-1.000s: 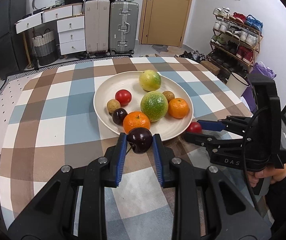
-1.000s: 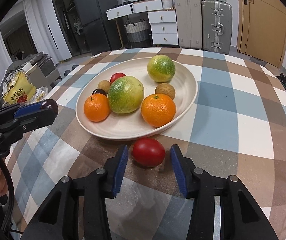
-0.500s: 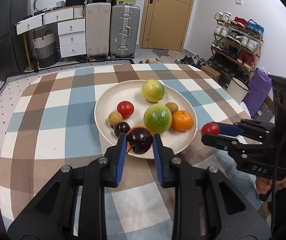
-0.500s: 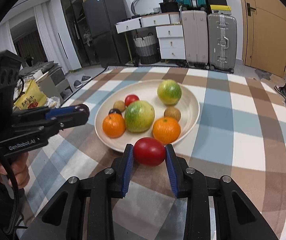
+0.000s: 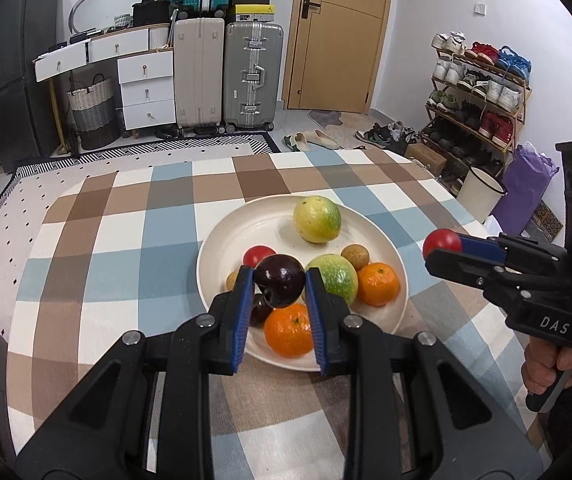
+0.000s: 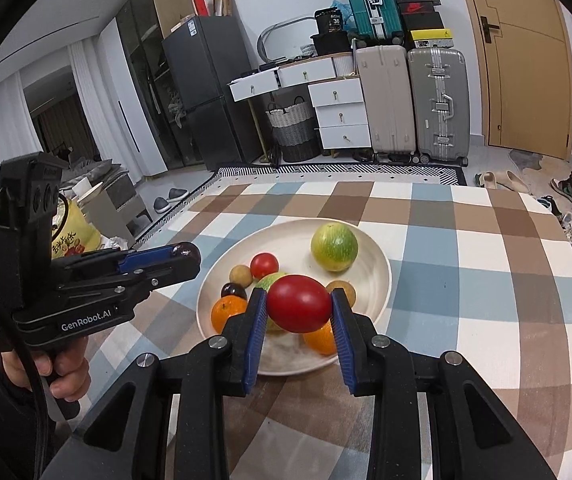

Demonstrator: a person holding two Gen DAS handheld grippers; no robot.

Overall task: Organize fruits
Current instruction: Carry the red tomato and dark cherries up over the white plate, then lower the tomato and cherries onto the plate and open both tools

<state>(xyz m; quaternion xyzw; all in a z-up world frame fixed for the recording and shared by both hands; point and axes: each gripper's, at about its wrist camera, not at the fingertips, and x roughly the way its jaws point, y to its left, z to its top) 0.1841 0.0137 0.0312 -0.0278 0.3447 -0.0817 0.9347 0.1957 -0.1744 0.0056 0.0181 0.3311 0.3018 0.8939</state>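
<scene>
Checked blue, brown and white cloth on the tabletop [image 5: 126, 248]; plain cream round ceramic plate [image 5: 246, 224]; glossy dark purple round plum [image 5: 280, 280] between blue-padded black jaws; shiny red oval tomato [image 6: 298, 308]; bright orange dimpled mandarin [image 5: 289, 330]; yellow-green mottled round fruit [image 5: 317, 219]; smaller dull brown round fruit [image 5: 355, 256]

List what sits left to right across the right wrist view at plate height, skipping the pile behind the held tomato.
Left tongs shut on a dark plum → plate rim → small red tomato → big red tomato in the right tongs → green-yellow fruit → bare checked tablecloth.
</scene>
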